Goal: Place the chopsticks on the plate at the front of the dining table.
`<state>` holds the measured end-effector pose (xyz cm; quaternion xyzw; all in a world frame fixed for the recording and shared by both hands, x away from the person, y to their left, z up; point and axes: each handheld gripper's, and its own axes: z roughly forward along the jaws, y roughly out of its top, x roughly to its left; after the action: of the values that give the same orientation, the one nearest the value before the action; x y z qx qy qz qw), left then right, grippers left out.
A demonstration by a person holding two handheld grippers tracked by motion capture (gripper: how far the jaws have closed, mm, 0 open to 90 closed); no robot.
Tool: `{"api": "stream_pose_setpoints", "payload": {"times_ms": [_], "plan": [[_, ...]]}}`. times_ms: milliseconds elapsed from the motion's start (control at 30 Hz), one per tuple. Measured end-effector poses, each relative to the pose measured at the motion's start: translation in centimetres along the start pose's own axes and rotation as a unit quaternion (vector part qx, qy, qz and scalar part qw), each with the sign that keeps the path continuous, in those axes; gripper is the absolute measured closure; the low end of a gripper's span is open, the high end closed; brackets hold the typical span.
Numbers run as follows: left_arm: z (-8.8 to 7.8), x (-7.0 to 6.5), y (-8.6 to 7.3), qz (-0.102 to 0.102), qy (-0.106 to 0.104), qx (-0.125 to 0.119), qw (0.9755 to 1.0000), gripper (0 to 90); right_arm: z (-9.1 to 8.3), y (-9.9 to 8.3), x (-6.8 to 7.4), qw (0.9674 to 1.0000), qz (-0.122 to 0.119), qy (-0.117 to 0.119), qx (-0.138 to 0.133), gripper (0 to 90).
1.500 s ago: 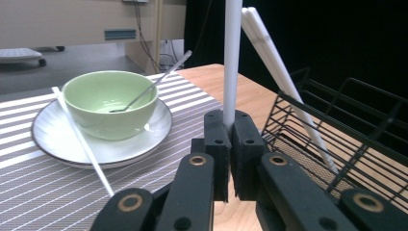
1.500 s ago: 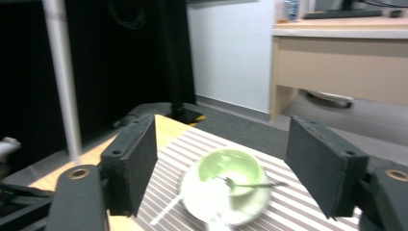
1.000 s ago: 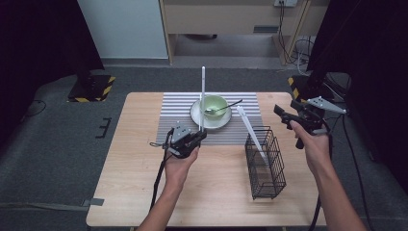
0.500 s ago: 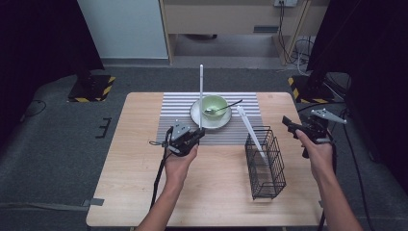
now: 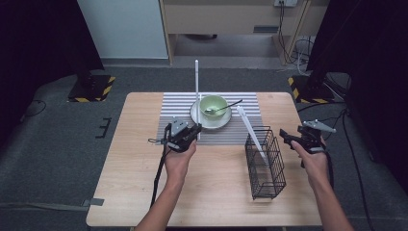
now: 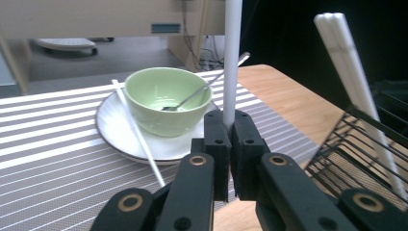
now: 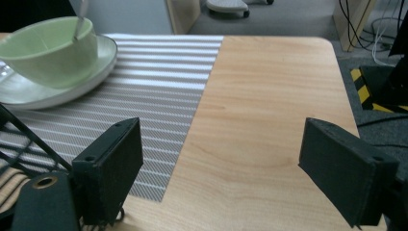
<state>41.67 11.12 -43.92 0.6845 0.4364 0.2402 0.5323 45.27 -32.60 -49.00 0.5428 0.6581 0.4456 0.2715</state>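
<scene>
My left gripper (image 5: pixel 195 132) (image 6: pixel 227 122) is shut on a white chopstick (image 5: pixel 197 91) (image 6: pixel 232 57), holding it upright just in front of the green bowl (image 5: pixel 213 104) (image 6: pixel 166 98). The bowl sits on a white plate (image 5: pixel 197 117) (image 6: pixel 113 127) with a metal spoon (image 5: pixel 226 106) (image 6: pixel 211 84) in it. A second white chopstick (image 6: pixel 139 137) leans on the plate. More white chopsticks (image 5: pixel 251 132) (image 6: pixel 353 77) stand slanted in the black wire basket (image 5: pixel 265 166) (image 6: pixel 358 161). To the basket's right, my right gripper (image 5: pixel 288 137) (image 7: pixel 228 168) is low over bare wood, open; its jaws have just been opening, with nothing between them.
A grey striped placemat (image 5: pixel 175 109) (image 7: pixel 159 91) lies under the plate across the table's far middle. The wooden table (image 5: pixel 130 183) ends close to the right of my right hand. The basket's black wires (image 7: pixel 26 137) show at the left of the right gripper view.
My right gripper has sunk towards the table beside the basket. The left gripper and its upright chopstick have stayed put.
</scene>
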Motion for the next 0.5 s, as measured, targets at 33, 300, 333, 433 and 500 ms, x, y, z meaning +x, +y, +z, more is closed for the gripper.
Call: {"api": "stream_pose_setpoints", "payload": {"times_ms": [33, 300, 333, 433, 500], "plan": [[0.0, 0.1, 0.0, -0.001, 0.006, 0.000, 1.0000, 86.5, 0.1, -0.2, 0.0, 1.0000, 0.002, 0.001, 0.003, 15.3], [0.3, 0.2, -0.1, -0.003, 0.041, 0.006, 0.9992, 86.5, 0.6, -2.0, 0.0, 0.9997, 0.002, 0.000, 0.026, 14.4], [0.4, 0.2, -0.1, -0.001, 0.043, 0.009, 0.9991, 86.4, 0.6, -2.2, 0.1, 0.9996, 0.003, 0.001, 0.028, 14.3], [0.5, 0.2, -0.2, -0.003, 0.048, 0.013, 0.9988, 86.4, 0.8, -2.7, 0.2, 0.9994, 0.002, 0.003, 0.036, 14.1], [0.6, 0.2, -0.2, -0.003, 0.055, 0.015, 0.9984, 86.4, 0.9, -3.0, 0.2, 0.9992, 0.005, 0.005, 0.038, 13.8]]}}
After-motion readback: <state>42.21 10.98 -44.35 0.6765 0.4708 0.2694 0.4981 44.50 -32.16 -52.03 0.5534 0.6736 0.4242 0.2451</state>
